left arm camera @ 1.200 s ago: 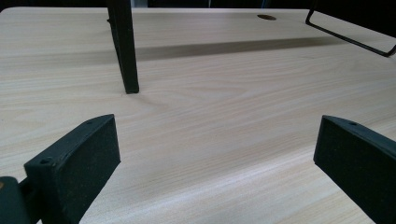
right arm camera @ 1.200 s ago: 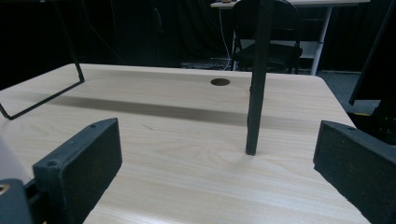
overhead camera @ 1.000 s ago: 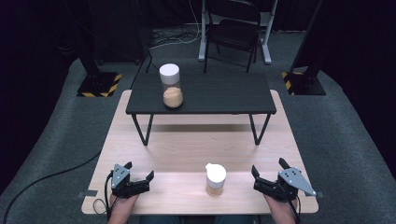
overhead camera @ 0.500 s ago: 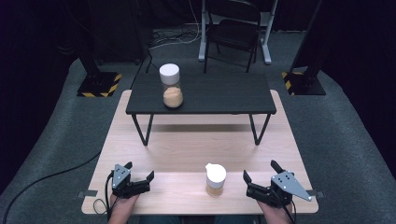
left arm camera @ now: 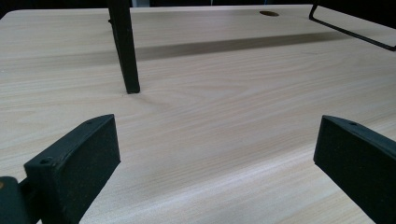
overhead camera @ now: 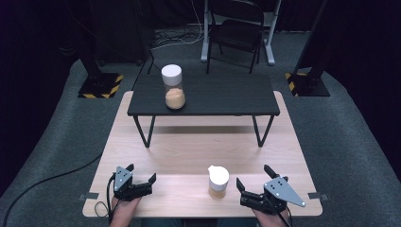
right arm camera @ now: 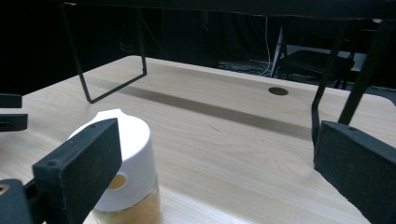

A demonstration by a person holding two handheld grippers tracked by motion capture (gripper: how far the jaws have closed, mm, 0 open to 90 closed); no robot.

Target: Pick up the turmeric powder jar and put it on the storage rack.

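While both grippers sit open near the front edge, the little white-capped jar [overhead camera: 218, 181] stands upright between them on the wooden table [overhead camera: 198, 142].

So the right gripper [overhead camera: 255, 185] has its jaws spread wide with nothing in them, and it's just beside the jar, on the jar's right; in the right gripper view the jar [right arm camera: 122, 168] sits right by the left-hand jaw, not clamped, and whether it's touching I can't tell. Left gripper [overhead camera: 141, 174] is also spread apart and empty, well off to the jar's left, pointing over bare wood. Farther back there's a low black table [overhead camera: 222, 94] standing on the wooden one, with a bigger jar [overhead camera: 173, 87] on top, white lid, tan stuff inside.
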